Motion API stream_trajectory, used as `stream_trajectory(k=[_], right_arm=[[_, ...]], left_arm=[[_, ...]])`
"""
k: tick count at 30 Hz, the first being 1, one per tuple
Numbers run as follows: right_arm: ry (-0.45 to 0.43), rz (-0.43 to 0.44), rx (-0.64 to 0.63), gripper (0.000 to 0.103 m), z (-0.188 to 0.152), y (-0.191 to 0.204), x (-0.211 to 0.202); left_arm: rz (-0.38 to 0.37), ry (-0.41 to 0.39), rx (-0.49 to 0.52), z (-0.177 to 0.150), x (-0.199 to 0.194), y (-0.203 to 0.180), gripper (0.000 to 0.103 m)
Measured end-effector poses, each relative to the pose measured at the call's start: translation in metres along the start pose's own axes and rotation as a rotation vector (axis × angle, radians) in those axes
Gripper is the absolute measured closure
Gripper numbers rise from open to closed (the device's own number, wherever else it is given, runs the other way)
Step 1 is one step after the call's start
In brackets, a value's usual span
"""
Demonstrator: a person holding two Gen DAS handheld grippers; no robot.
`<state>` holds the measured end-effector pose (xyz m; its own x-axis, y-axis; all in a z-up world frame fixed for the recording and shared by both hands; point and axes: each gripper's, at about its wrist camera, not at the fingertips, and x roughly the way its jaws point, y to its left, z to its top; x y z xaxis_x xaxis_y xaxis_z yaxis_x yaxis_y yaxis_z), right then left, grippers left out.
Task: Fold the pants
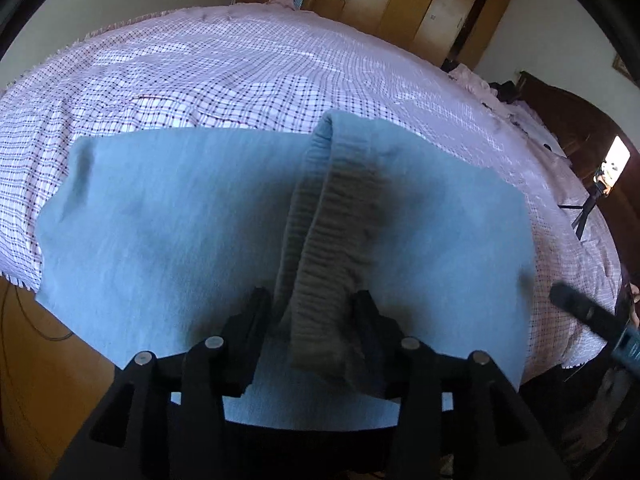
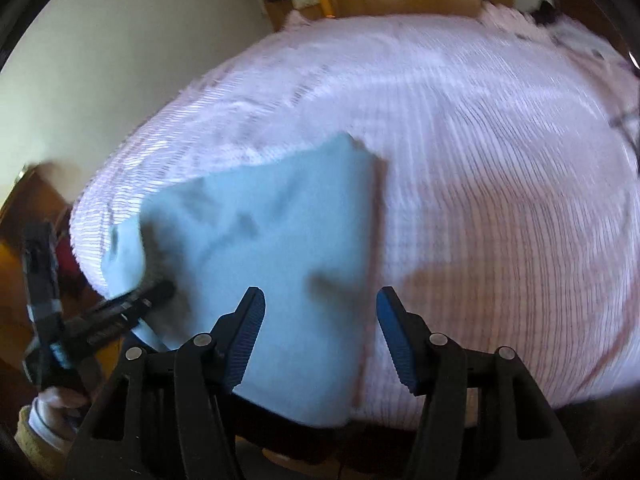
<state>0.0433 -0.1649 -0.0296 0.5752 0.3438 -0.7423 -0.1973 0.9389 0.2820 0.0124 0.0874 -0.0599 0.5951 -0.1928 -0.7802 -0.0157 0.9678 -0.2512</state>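
Observation:
Light blue pants (image 1: 180, 220) lie folded on the bed near its front edge. My left gripper (image 1: 312, 304) is shut on the pants' ribbed waistband (image 1: 332, 240), which stands up in a ridge between the fingers. In the right wrist view the pants (image 2: 288, 240) lie below my right gripper (image 2: 320, 312), which is open and empty just above the cloth. The left gripper also shows in the right wrist view (image 2: 156, 292) at the pants' left side. The right wrist view is blurred by motion.
The bed has a pink and white checked sheet (image 1: 240, 72). Wooden wardrobes (image 1: 420, 4) stand behind it. A tripod with a phone (image 1: 600, 188) stands at the right. Wooden floor (image 1: 40, 360) shows at the lower left.

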Motion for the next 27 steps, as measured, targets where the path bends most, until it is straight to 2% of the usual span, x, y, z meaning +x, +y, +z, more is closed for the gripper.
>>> stream_trajectory(k=[3,6,8,10,18,23,27], right_arm=[[0.017,0.013,-0.086,0.05,0.021,0.012,0.006],[0.036,0.024,-0.235,0.05,0.046,0.04,0.017],[0.076,0.027,-0.353,0.05,0.06,0.06,0.028],[0.091,0.04,-0.418,0.05,0.068,0.077,0.037],[0.164,0.136,-0.522,0.05,0.083,0.116,0.081],[0.22,0.108,-0.6,0.05,0.079,0.127,0.113],[0.216,0.105,-0.616,0.05,0.077,0.126,0.124]], left_arm=[[-0.008,-0.004,0.009,-0.001,0.002,-0.002,0.05],[0.001,-0.011,0.024,-0.003,0.003,-0.006,0.048],[0.016,-0.015,0.022,-0.003,0.004,-0.005,0.052],[0.015,-0.018,0.025,-0.002,0.004,-0.006,0.056],[-0.021,-0.019,0.014,-0.004,0.006,-0.003,0.053],[-0.023,-0.011,0.025,-0.003,0.008,-0.004,0.052],[-0.022,-0.007,0.023,-0.002,0.009,-0.004,0.053]])
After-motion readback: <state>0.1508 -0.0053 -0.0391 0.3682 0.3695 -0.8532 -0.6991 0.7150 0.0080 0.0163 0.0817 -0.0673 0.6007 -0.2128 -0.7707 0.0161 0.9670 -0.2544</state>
